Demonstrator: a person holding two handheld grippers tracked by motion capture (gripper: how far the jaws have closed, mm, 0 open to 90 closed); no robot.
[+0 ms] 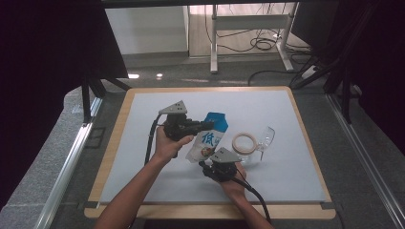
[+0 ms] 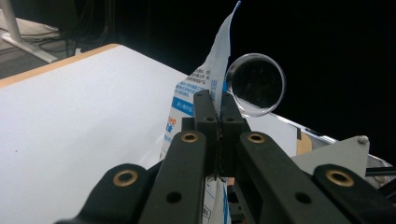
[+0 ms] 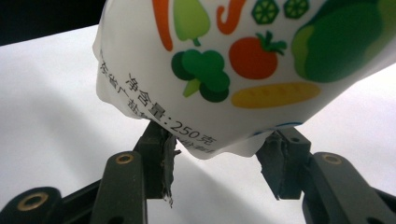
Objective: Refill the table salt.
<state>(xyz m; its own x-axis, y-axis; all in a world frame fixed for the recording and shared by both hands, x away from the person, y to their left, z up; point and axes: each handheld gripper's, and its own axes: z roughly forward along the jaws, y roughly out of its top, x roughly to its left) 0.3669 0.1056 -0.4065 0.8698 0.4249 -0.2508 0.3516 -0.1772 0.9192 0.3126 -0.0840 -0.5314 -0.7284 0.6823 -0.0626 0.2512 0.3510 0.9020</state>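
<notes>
1 pouch (image 1: 211, 136), 1 glass (image 1: 264, 140)

My white mat (image 1: 143, 143) covers the wooden table (image 1: 114, 138); beyond it, a desk frame (image 1: 248, 28) and cables (image 1: 260, 44).

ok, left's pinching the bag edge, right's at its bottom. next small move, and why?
Probably close the right gripper onto the bag: its jaws flank the bottom corner without clearly gripping, while the left gripper clamps the edge, with the glass lying alongside.
</notes>
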